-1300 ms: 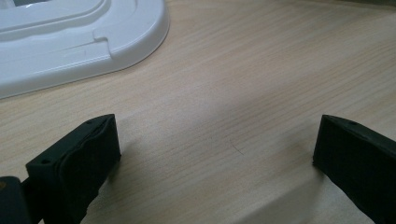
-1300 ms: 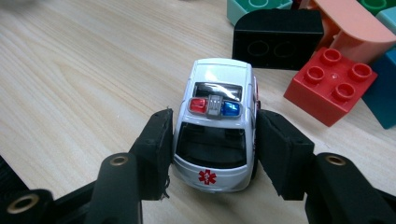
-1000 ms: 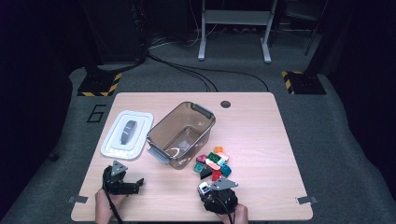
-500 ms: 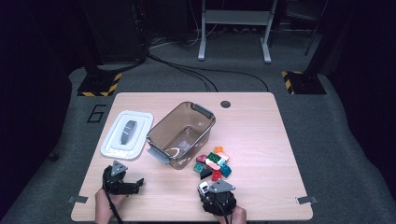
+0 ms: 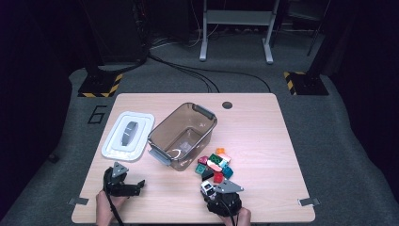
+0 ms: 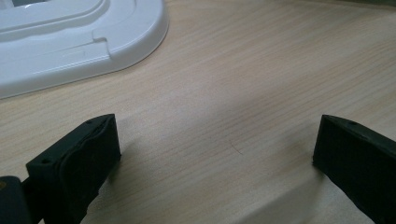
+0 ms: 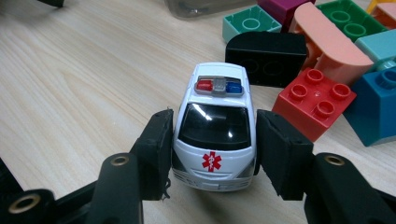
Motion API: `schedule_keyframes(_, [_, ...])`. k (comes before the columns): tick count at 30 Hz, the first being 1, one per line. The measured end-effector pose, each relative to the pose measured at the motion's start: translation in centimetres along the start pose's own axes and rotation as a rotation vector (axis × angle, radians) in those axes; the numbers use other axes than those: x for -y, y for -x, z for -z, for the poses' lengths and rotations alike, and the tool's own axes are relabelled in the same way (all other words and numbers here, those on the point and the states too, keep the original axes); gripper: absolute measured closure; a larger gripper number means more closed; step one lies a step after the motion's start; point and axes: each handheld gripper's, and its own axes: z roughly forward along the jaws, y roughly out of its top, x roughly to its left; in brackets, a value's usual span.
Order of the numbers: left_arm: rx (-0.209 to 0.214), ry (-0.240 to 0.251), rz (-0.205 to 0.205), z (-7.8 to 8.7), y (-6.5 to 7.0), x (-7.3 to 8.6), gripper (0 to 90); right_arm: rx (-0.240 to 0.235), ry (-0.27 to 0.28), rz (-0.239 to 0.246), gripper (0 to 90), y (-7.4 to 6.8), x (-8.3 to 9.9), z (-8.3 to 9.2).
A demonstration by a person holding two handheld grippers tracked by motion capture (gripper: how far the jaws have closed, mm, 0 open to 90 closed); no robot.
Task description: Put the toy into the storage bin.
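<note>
The right gripper (image 7: 212,140) has a toy ambulance (image 7: 215,128) between its jaws, one pad on each flank at about door level; the pads look pressed against the bodywork, so the car is judged gripped. It stands on its wheels on the table (image 5: 263,141), nose toward the camera, near the front edge, just in front of a pile of bricks (image 5: 215,165). A black brick (image 7: 266,52) sits close behind its roof and a red brick (image 7: 314,100) just beside the right-hand pad.

The car appears to be a small hard shell of glossy plastic or painted metal: light, stiff, not fragile, but smooth enough to slip. Its sides are nearly parallel, which suits a two-jaw hold across the width. A hold along the length would meet the sloped windscreen and rounded bumper and is judged less secure. The wheels should roll freely, so a push would send it away rather than seat it. The red and blue roof light bar is the only raised part and is best left untouched.

The left gripper (image 6: 215,154) rests low over bare wood with its jaws wide apart and nothing between them, beside the white lid (image 6: 70,42). The clear bin (image 5: 183,136) stands open between lid and bricks, well within reach of a lifted car.
</note>
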Motion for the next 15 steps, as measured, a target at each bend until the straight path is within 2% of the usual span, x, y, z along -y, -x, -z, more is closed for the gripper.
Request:
schedule_keyframes(3, [-0.010,0.016,0.004,-0.1,0.1,0.1,0.4,-0.017,0.014,-0.010,47.6,0.4,-0.2,0.1])
schedule_keyframes(10, [-0.010,0.017,0.004,-0.1,0.1,0.1,0.4,-0.047,0.030,-0.043,47.7,1.1,-1.6,0.4])
schedule_keyframes(15, [-0.010,0.017,0.005,-0.1,0.1,0.1,0.4,-0.063,0.022,-0.031,47.8,1.0,-3.1,0.6])
